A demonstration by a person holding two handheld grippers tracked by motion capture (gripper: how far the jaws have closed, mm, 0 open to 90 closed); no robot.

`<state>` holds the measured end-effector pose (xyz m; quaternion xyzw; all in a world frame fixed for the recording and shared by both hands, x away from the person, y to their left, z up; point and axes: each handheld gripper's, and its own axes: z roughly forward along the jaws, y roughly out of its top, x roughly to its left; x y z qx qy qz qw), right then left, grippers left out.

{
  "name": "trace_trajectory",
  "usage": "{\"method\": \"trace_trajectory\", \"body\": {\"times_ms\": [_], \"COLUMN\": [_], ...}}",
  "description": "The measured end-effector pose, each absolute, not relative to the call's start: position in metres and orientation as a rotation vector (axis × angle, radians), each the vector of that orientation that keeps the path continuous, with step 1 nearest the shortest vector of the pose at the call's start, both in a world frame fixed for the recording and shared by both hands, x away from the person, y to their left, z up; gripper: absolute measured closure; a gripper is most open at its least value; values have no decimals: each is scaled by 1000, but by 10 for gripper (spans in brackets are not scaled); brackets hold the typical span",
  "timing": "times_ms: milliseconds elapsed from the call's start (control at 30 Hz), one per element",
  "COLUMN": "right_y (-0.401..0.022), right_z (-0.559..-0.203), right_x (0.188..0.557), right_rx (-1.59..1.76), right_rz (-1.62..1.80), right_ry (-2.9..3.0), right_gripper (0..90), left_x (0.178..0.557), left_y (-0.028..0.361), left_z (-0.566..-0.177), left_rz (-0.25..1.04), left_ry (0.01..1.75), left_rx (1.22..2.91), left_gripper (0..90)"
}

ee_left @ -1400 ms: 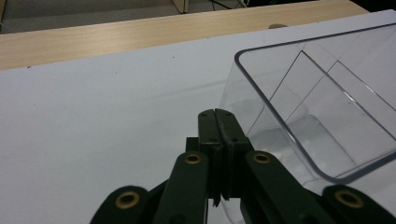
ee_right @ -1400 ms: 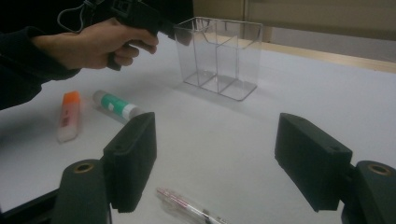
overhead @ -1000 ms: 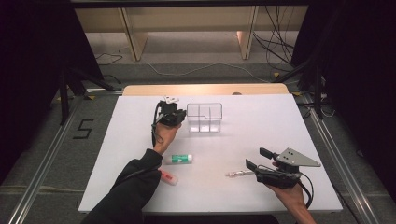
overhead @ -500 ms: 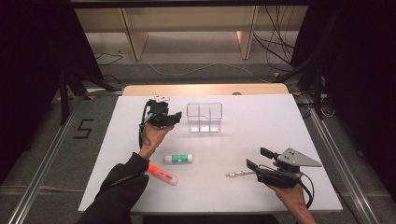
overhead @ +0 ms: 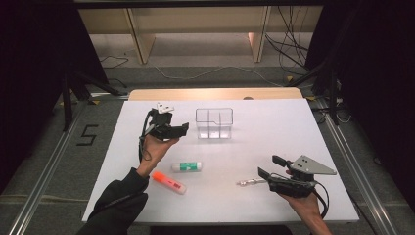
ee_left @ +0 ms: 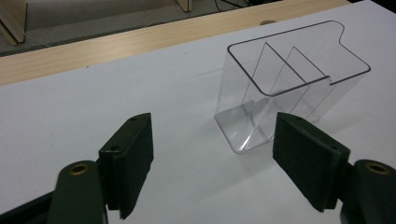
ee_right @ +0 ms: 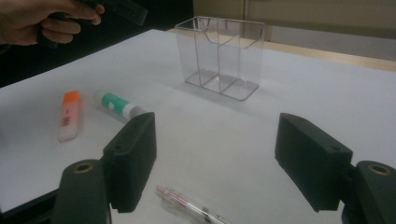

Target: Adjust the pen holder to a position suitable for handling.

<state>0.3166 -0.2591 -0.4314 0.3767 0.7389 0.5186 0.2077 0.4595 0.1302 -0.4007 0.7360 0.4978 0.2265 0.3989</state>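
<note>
The left gripper (overhead: pixel 183 128) has let go of the clear organizer (overhead: pixel 214 123) and backed off, jaws just opened and empty; the organizer stands just ahead. The right gripper (overhead: pixel 268 166) hovers open above the pen (overhead: pixel 250 182).

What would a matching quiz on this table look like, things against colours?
Things:
1. organizer
2. glue stick
3. marker
4. pen

Colours:
a. orange cap, pale body
b. clear, see-through
c. green and white
d. clear with a thin red line inside

Pairs: 1-b, 2-c, 3-a, 4-d
</note>
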Motion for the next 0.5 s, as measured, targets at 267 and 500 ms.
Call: {"method": "trace_trajectory", "body": {"times_ms": [267,500], "right_y": [-260,-263], "right_z": [-432,-432], "right_x": [317,318], "right_rx": [1053,1057], "right_rz": [1444,1450], "right_ry": [2060,2054], "right_gripper": [301,300], "left_x": [439,423], "left_y": [129,125], "left_z": [-401,-403], "left_rz": [538,502], "left_ry": [1210,1156], "left_rx": [1875,1906], "left_gripper": [239,220]}}
